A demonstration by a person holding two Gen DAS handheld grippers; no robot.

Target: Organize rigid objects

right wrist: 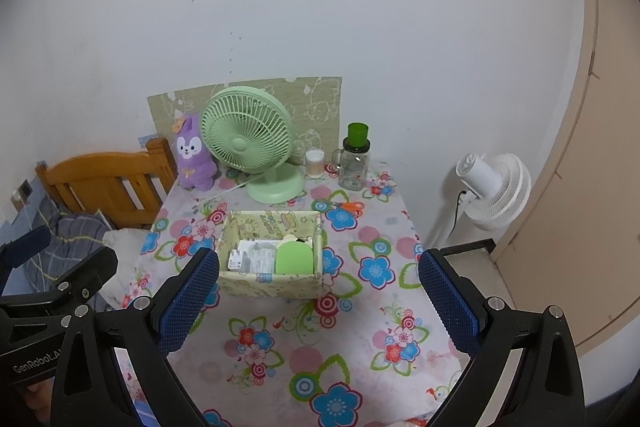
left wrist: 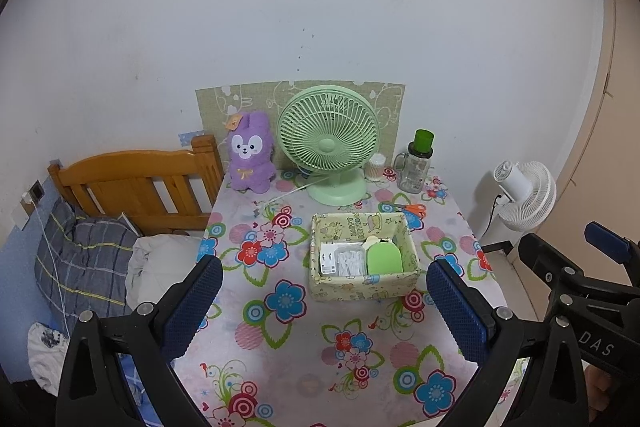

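A pale yellow patterned box (left wrist: 362, 285) (right wrist: 272, 285) stands mid-table holding a white charger (left wrist: 328, 259), a clear packet of white bits (left wrist: 352, 261) and a light green flat case (left wrist: 384, 258) (right wrist: 295, 259). Orange-handled scissors (left wrist: 412, 209) (right wrist: 350, 207) lie on the cloth behind the box. My left gripper (left wrist: 324, 303) hovers open above the table's near part, nothing between its blue pads. My right gripper (right wrist: 318, 297) is likewise open and empty, held beside it at the same height. Each gripper shows at the edge of the other's view.
At the table's back stand a purple plush rabbit (left wrist: 250, 153), a green desk fan (left wrist: 330, 143), a cotton-swab jar (left wrist: 376, 167) and a glass mug with a green cup on top (left wrist: 418, 163). A wooden bed headboard (left wrist: 132, 187) is left; a white fan (left wrist: 524, 195) stands right.
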